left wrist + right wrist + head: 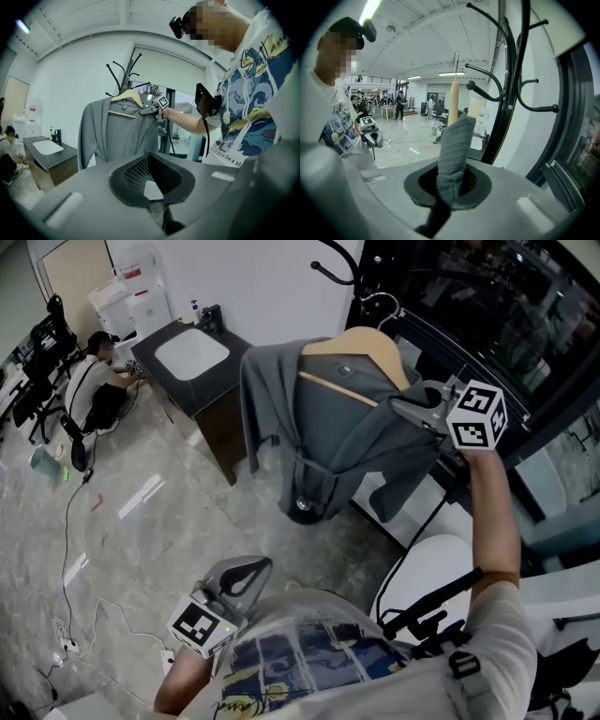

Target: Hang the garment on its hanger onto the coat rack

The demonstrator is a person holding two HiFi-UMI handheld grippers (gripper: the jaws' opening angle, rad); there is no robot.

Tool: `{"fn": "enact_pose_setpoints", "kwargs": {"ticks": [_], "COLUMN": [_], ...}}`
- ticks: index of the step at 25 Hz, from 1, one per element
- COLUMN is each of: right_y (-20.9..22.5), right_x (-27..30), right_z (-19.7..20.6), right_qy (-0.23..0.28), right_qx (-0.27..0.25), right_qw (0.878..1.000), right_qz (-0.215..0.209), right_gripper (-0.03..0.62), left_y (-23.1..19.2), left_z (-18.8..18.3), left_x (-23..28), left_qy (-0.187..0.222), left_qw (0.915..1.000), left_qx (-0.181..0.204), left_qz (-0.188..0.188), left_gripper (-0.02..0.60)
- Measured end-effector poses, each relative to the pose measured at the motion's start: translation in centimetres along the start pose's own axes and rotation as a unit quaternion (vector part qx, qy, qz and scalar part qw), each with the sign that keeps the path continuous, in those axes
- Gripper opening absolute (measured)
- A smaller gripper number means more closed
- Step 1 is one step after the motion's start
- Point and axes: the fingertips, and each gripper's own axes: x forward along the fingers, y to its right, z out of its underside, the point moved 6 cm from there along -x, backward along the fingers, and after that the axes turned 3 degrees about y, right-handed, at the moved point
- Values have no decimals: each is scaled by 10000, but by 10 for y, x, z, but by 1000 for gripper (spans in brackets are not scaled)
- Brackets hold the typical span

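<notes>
A grey garment (323, 432) hangs on a wooden hanger (361, 345) in mid-air, in front of the black coat rack (337, 273). My right gripper (398, 407) is raised and shut on a fold of the cloth at the hanger's right shoulder. In the right gripper view the fold (454, 150) fills the jaws. The hanger's wooden arm (453, 101) rises from it, and its metal hook (455, 65) stands just left of a rack prong (471, 86), apart from it. My left gripper (251, 573) is low by the person's body, open, holding nothing (152, 180).
A dark counter with a white sink (190, 354) stands at the back left, with a person crouching beside it (94, 381). Cables (70, 549) trail over the marble floor. A dark-framed window (487, 324) runs behind the rack. A white round seat (427, 568) is at lower right.
</notes>
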Motion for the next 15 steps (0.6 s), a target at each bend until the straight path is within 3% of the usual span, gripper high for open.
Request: {"fn": "enact_pose_setpoints", "kwargs": {"ticks": [15], "right_y": [59], "right_x": [44], "right_z": [42], "right_qy": [-275], "right_qx": [214], "right_qw": [9992], "right_qz": [-169], "right_gripper": [10], "left_y": [-19], "left_z": [-1], "left_x": [30], "left_qy": [-144], "left_qw": [9997], "left_qx": [-140], "left_qz": [-141], "left_gripper": [2]}}
